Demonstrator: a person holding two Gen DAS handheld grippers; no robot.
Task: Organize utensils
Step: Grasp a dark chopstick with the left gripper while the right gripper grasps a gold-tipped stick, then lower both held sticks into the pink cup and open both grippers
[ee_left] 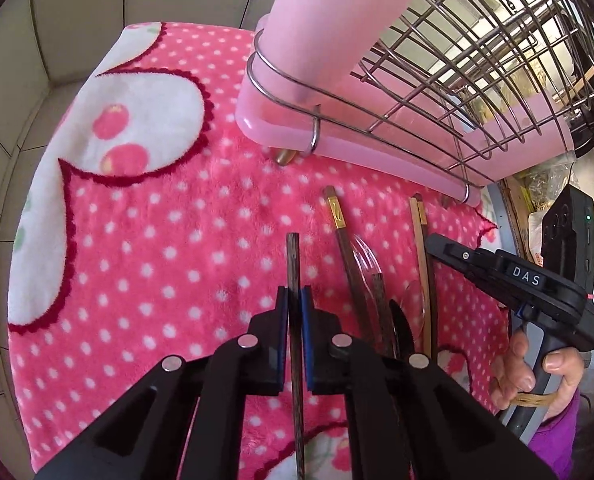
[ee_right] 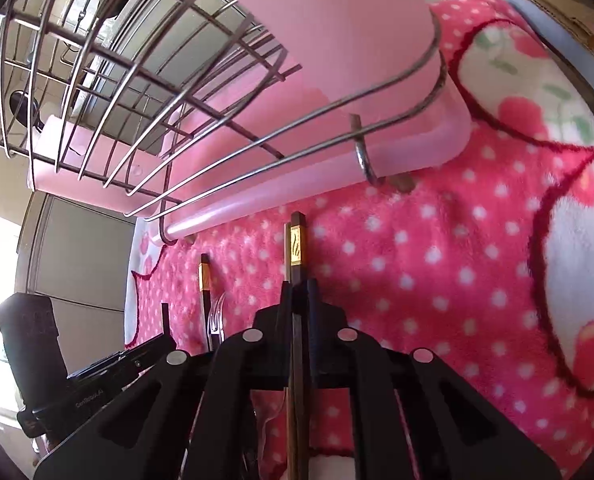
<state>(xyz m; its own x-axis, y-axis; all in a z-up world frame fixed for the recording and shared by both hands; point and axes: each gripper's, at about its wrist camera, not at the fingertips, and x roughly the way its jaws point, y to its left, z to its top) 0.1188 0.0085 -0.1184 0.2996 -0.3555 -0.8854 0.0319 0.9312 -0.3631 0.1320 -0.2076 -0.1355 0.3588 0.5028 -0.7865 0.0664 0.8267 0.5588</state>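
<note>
My left gripper (ee_left: 295, 300) is shut on a dark wooden chopstick (ee_left: 293, 256) that sticks out ahead between the blue pads. My right gripper (ee_right: 299, 288) is shut on a pair of chopsticks with gold bands (ee_right: 295, 246), pointing at the rack. In the left wrist view the right gripper (ee_left: 457, 254) sits at the right over loose utensils: a gold-banded chopstick (ee_left: 339, 224), light wooden chopsticks (ee_left: 421, 240) and a clear plastic fork (ee_left: 367, 260). In the right wrist view another gold-banded chopstick (ee_right: 204, 280) and the clear fork (ee_right: 217, 312) lie left of the gripper.
A wire dish rack (ee_left: 437, 92) on a pink plastic tray (ee_left: 253, 116) stands ahead, with a pink board in it (ee_left: 309, 28). It also shows in the right wrist view (ee_right: 137, 92). Everything rests on a pink polka-dot blanket (ee_left: 169, 240). Tiled wall is at left.
</note>
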